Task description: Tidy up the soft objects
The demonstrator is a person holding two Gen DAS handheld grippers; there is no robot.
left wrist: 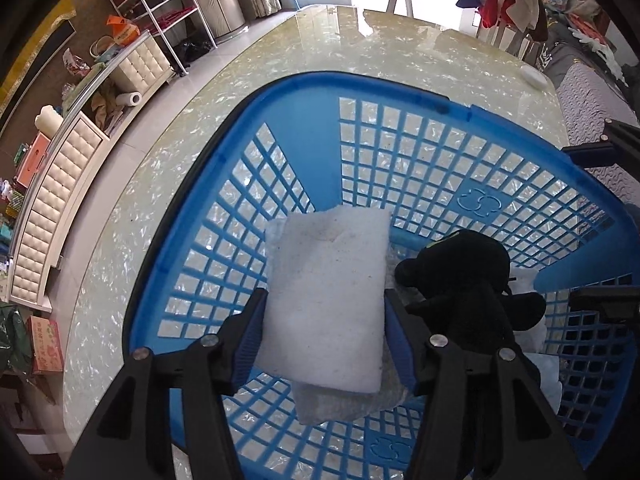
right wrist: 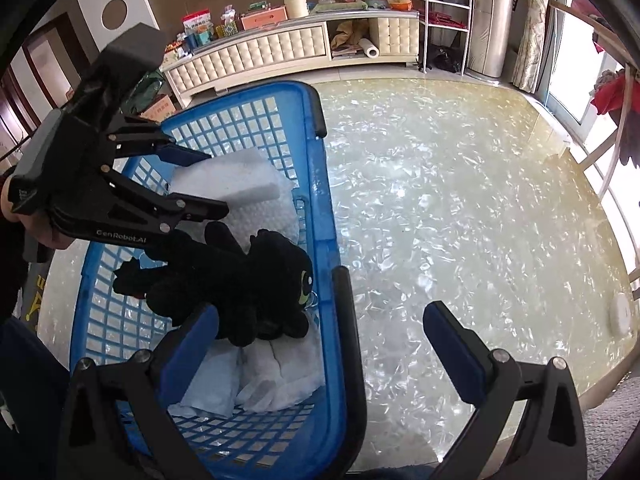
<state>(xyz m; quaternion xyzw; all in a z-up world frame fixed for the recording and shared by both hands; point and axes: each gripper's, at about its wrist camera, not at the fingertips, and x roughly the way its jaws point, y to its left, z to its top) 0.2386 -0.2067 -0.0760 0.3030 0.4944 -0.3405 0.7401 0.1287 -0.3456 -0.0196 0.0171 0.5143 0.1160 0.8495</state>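
**White foam pad between the left jaws, over the blue basket**

While the left wrist view looks straight down into the blue basket [left wrist: 400, 92], only the right wrist view shows the left gripper [right wrist: 208, 184] from the side, with a hand [right wrist: 36, 224] behind it. In the left view, the left gripper [left wrist: 324, 320] has the white foam pad [left wrist: 326, 300] between its blue pads [left wrist: 250, 332]; both pads lie against the pad's long edges, so it appears gripped, though the jaws stand fairly wide. The foam pad's long axis runs away from the camera, along the fingers, its far short edge toward the basket's far wall. It sits over a greyish cloth [left wrist: 340, 404] on the basket floor; whether the two touch cannot be told.

The right view alone shows the right gripper [right wrist: 320, 344], jaws wide apart and empty, straddling the basket's near rim, one finger inside, one over the marble table [right wrist: 460, 200]. It also shows the black plush toy [right wrist: 240, 292] lying across folded white cloths [right wrist: 276, 380], its head toward the basket's right wall, body stretching left. In the left view the toy [left wrist: 464, 280] lies just right of the foam pad.
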